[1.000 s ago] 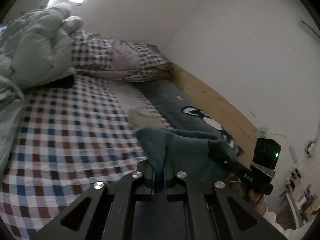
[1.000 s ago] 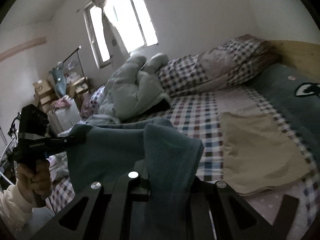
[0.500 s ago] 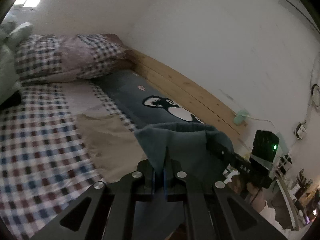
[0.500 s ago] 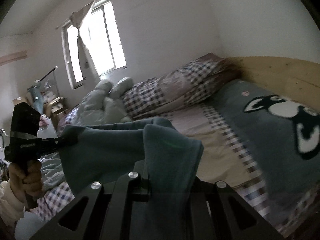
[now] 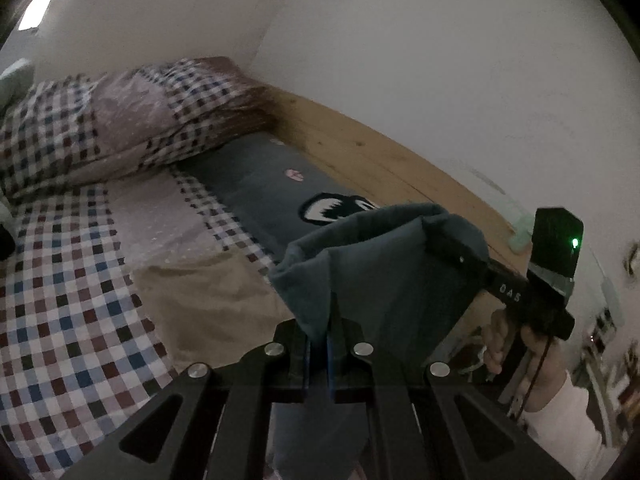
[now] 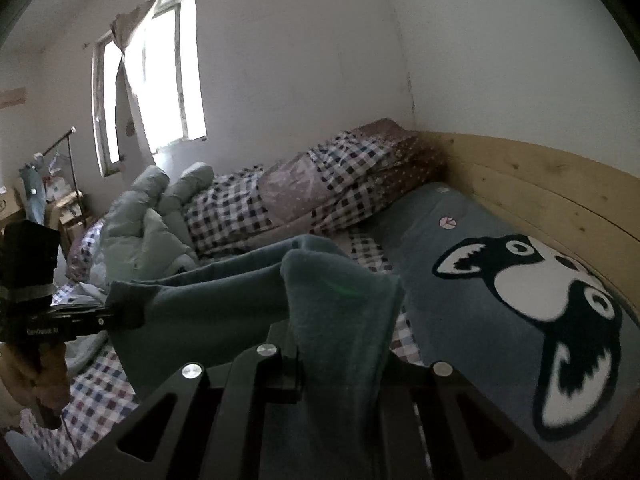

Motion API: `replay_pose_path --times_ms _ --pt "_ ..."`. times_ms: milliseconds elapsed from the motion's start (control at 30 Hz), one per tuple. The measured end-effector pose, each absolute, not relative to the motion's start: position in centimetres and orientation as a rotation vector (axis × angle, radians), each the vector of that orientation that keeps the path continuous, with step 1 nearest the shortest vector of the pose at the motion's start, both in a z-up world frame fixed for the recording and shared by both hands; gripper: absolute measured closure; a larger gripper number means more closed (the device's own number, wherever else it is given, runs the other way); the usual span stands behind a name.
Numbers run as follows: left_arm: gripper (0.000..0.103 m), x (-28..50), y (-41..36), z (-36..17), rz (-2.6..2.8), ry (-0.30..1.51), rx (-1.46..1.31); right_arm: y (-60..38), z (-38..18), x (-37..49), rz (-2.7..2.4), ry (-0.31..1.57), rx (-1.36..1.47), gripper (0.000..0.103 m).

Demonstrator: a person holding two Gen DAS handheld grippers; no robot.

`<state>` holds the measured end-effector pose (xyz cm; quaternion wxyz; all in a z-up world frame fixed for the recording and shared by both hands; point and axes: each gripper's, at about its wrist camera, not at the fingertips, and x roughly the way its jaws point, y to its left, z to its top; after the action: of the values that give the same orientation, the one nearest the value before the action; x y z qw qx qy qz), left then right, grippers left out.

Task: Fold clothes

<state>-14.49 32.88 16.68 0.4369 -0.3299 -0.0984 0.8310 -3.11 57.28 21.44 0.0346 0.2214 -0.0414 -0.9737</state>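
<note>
A dark teal garment hangs stretched in the air between my two grippers, above the bed's near edge. In the left wrist view my left gripper is shut on one corner, with the cloth pinched between its blue pads. My right gripper is shut on the far corner, and a hand grips its handle. In the right wrist view the teal garment drapes over the right gripper's fingers and hides them. There the left gripper clamps the other end at the left.
Below lies a bed with a checked sheet, and a beige cloth lies flat on it. A grey blanket with a dog face runs along the wooden side board. Checked pillows, a pale green duvet and a window are beyond.
Both grippers have carried the taut garment sideways and slightly up along the bed. The views have swung from the duvet and checked sheet toward the dog blanket, wooden board and wall.
</note>
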Motion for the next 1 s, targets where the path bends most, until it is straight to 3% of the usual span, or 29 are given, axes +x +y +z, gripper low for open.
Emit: replay_pose_path --times_ms 533,1000 --pt "0.099 -26.9 31.8 14.1 2.135 -0.365 -0.909 57.6 19.5 -17.5 -2.932 -0.056 0.792 0.095" --pt "0.099 -36.7 32.9 0.9 2.202 -0.347 -1.196 57.7 7.7 -31.5 -2.783 -0.008 1.191 0.094"
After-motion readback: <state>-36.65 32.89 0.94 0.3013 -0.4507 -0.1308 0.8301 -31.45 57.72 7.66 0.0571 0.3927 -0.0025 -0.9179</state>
